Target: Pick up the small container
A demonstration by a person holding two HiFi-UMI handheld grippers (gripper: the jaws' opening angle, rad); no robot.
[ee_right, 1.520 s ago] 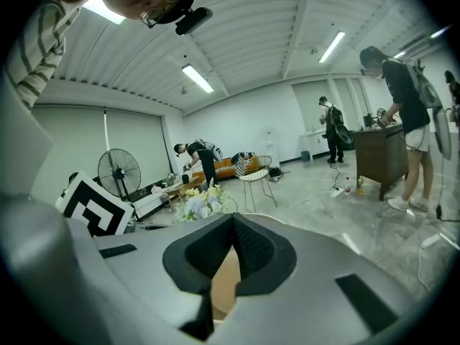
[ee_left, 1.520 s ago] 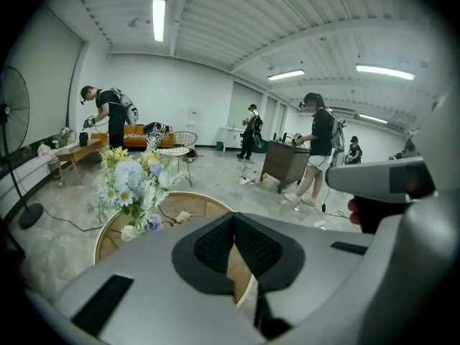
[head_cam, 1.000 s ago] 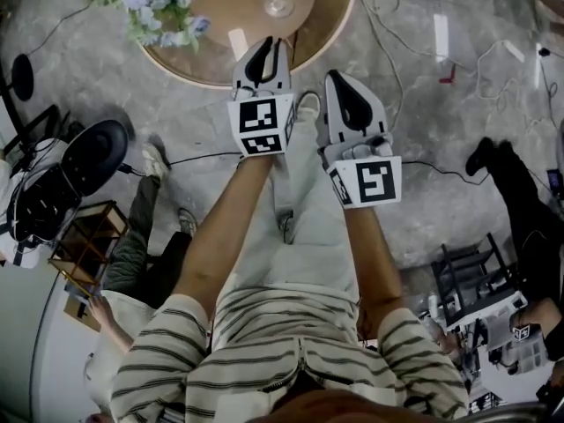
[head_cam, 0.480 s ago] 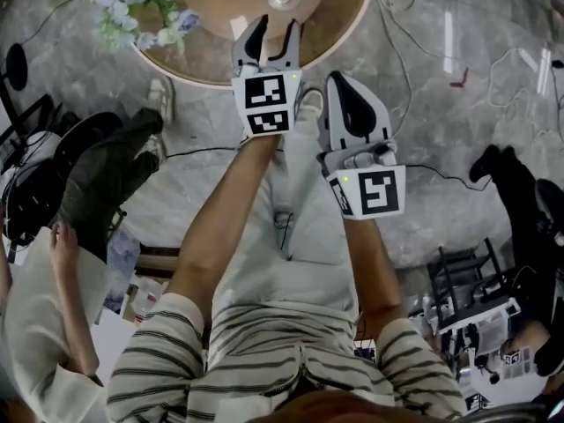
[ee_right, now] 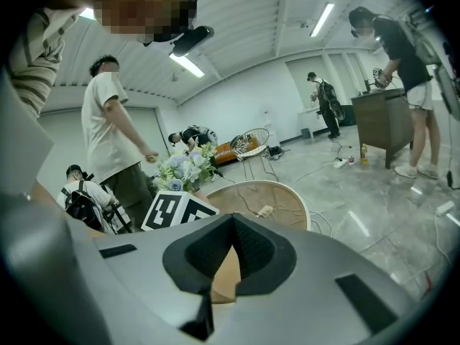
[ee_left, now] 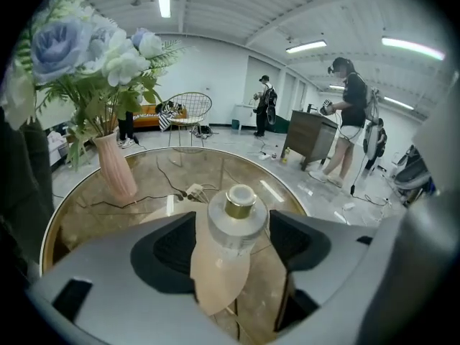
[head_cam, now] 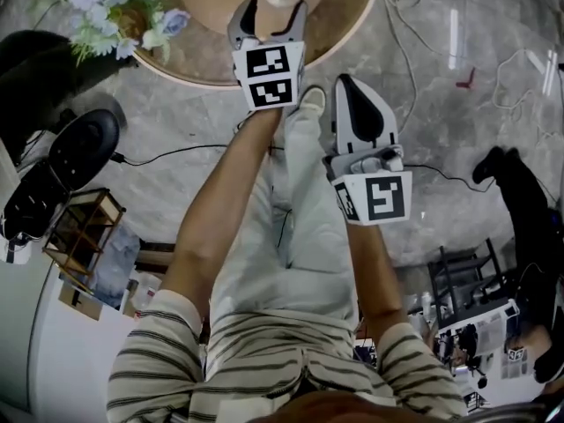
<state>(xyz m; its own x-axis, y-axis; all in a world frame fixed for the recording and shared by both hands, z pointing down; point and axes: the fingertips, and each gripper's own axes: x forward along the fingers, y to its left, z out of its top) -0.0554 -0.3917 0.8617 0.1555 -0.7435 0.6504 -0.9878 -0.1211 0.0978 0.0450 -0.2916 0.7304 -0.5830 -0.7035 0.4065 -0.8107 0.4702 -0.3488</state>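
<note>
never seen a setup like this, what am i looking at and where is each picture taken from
No robot: a person holds a gripper in each hand. The top-down picture comes from a camera on the person's head; the other two from cameras riding on the grippers, looking along their fingers. On the round table stand a vase of flowers and the small container. The left gripper has just been opening; its fingers flank the container without pressing it. The right gripper is shut, holding nothing.

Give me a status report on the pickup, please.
Left hand-held gripper open, jaws just opening, small container between them, ungripped. Right hand-held gripper shut, empty. Flower vase apart.
</note>
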